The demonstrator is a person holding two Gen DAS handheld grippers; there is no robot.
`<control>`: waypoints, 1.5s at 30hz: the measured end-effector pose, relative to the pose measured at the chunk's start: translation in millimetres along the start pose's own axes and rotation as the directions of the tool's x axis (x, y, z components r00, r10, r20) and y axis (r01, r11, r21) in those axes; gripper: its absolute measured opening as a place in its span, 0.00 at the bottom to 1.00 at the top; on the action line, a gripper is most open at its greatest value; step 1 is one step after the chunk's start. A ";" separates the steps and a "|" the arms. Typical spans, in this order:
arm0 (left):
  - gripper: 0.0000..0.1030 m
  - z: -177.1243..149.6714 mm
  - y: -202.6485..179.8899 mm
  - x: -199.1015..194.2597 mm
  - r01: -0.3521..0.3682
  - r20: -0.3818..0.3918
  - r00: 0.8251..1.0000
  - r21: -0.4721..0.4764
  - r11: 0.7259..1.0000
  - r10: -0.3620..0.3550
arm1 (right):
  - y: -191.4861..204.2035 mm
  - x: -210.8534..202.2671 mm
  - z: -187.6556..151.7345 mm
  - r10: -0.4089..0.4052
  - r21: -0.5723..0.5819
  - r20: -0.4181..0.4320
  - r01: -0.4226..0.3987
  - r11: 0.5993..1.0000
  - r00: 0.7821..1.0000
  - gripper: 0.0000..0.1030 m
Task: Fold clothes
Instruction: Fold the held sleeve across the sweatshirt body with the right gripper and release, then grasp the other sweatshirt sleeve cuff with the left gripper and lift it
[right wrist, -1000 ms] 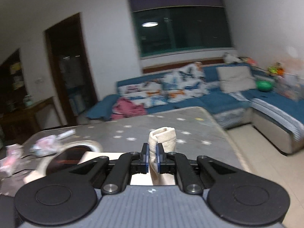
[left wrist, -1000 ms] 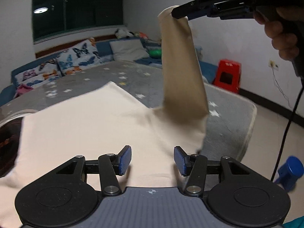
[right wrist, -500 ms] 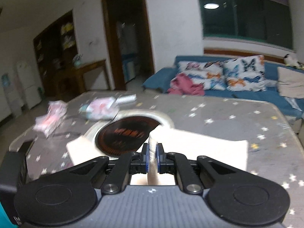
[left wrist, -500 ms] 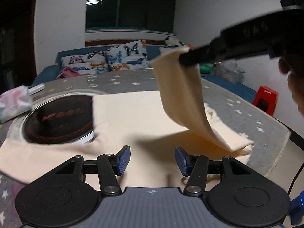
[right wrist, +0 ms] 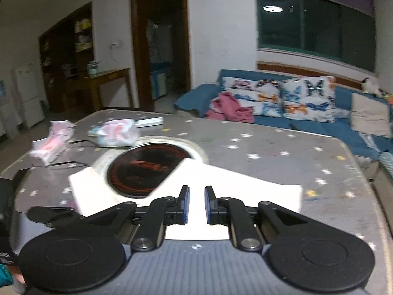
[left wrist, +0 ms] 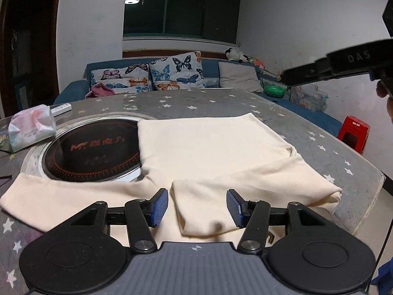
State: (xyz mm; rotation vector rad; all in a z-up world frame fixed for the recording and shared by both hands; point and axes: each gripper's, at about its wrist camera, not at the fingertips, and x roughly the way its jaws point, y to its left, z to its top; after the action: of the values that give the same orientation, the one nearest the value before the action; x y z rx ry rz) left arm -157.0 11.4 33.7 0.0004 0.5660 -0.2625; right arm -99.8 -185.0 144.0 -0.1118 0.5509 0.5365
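A cream garment [left wrist: 211, 152] lies spread on the grey star-patterned table [left wrist: 319, 137]. One sleeve is folded over its near part [left wrist: 245, 189]; the other sleeve stretches left [left wrist: 61, 196]. My left gripper [left wrist: 197, 207] is open and empty, just above the folded sleeve's end. My right gripper [right wrist: 195, 205] is open and empty above the garment [right wrist: 245, 186]; it also shows in the left wrist view [left wrist: 343, 66], raised at the upper right.
A round black induction cooktop [left wrist: 93, 152] is set in the table, partly under the garment. Tissue packs [left wrist: 30, 127] and a remote [left wrist: 60, 109] lie at the left. A blue sofa with butterfly pillows [left wrist: 172, 73] stands behind. A red stool [left wrist: 353, 132] is at the right.
My right gripper carried the sleeve over the garment, let it go and opened. The sleeve now lies flat on the garment. The right gripper has lifted away.
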 end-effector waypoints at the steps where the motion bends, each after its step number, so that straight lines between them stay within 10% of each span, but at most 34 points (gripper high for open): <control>1: 0.53 1.0 -0.3 1.8 0.001 -0.003 1.000 -0.004 1.000 -0.001 | -6.6 -1.9 0.0 -0.018 -0.003 -0.007 0.018 1.000 1.000 0.11; 23: 0.47 0.8 9.3 20.9 -0.031 -0.047 0.998 -0.023 0.999 0.030 | -29.2 63.7 -87.4 -0.149 -0.160 -0.263 0.110 0.981 0.953 0.12; 34: 0.49 1.5 47.7 15.0 -0.093 -0.051 0.995 -0.112 0.989 0.088 | -43.2 57.8 -78.9 -0.048 -0.282 -0.243 -0.023 0.959 0.969 0.31; 45: 0.48 -8.5 50.9 20.4 -0.124 -0.079 0.990 -0.089 0.988 0.117 | -62.6 55.8 -76.1 0.025 -0.281 -0.296 -0.112 0.953 0.955 0.04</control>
State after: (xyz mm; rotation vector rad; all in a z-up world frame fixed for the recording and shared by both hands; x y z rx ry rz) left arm -132.5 56.2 12.0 -0.0469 0.6485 -0.1180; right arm -63.2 -231.8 47.6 -0.4630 0.7599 0.6751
